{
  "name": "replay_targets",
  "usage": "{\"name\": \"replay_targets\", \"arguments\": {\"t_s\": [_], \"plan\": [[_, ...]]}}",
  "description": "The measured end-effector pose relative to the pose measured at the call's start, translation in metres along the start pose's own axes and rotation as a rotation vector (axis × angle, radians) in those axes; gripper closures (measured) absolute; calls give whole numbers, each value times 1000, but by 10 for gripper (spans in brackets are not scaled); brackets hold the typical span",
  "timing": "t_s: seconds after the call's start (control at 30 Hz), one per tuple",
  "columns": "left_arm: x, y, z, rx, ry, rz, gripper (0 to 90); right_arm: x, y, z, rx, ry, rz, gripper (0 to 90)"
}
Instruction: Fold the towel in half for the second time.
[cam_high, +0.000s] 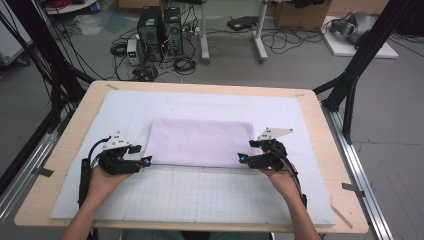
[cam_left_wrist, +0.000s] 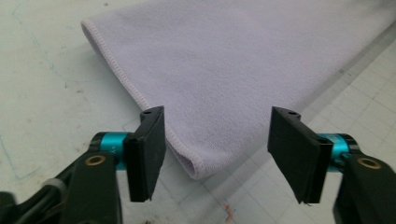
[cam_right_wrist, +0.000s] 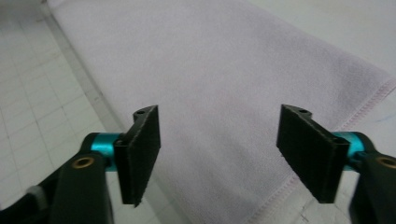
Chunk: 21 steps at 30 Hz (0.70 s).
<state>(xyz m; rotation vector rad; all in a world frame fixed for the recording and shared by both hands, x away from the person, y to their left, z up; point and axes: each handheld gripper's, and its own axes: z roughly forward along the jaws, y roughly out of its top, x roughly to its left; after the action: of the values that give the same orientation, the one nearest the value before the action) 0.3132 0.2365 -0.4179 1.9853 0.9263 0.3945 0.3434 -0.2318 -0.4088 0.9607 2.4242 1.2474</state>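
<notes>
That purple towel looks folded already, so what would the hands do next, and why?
Probably draw both back. The left tool and right tool stand open at the near corners of the towel, which lies flat and folded on the mat, so nothing is gripped.

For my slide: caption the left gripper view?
Open left gripper poised over the near corner of a folded lilac towel.
</notes>
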Motion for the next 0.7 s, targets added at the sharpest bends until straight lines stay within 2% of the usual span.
{"name": "replay_targets", "arguments": {"t_s": [0.07,0.17,0.3,0.47,0.7], "plan": [[-3,-2,-3,-12,25,2,301,1,0,-2,-9,3,8,229],[-5,-7,-7,-11,36,-4,261,5,0,-7,-3,3,2,179],[-6,-11,-13,-20,38,-10,223,10,-4,-15,-28,4,-14,167],[-10,-12,-21,-40,55,11,215,12,-10,-23,-36,16,-6,163],[-13,-13,-26,-50,43,0,211,11,-21,-30,-53,22,0,162]]}}
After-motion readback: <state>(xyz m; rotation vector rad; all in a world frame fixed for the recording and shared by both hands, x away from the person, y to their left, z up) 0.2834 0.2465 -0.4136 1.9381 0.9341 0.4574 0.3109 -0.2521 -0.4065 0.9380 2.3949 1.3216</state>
